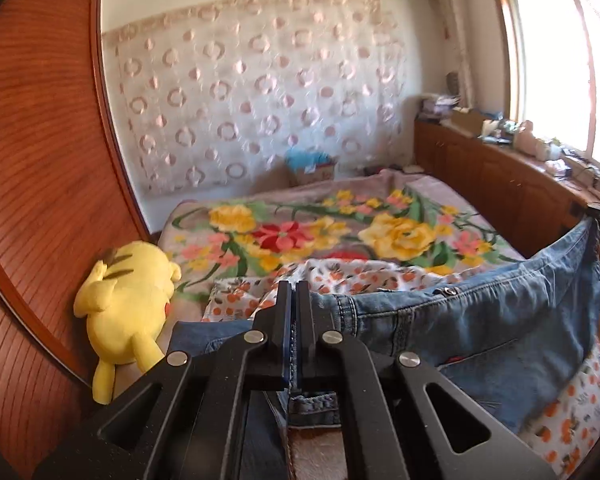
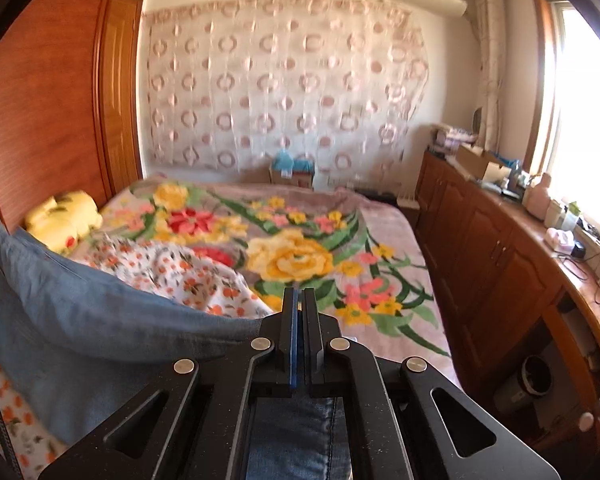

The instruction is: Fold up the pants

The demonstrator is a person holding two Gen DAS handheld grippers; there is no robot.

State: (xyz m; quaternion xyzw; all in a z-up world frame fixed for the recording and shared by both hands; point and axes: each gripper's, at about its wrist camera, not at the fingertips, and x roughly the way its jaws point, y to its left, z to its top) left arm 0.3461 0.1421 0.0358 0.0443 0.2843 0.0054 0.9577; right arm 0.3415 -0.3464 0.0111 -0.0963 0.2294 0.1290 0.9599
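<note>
Blue denim pants (image 1: 480, 320) hang stretched between my two grippers above the bed. My left gripper (image 1: 293, 292) is shut on the waistband, near a belt loop, with the jaws pressed together on a strip of denim. From there the waistband with a metal rivet runs right and up toward the other hand. In the right wrist view the pants (image 2: 80, 320) sag to the left as a wide blue sheet. My right gripper (image 2: 298, 296) is shut on the denim edge, and cloth hangs down under its jaws.
A floral blanket (image 2: 320, 240) covers the bed, with an orange-flowered white cloth (image 2: 172, 264) lying on it. A yellow plush toy (image 1: 128, 300) rests by the wooden headboard (image 1: 40, 160). A wooden cabinet (image 2: 500, 260) with clutter runs along the right under a window.
</note>
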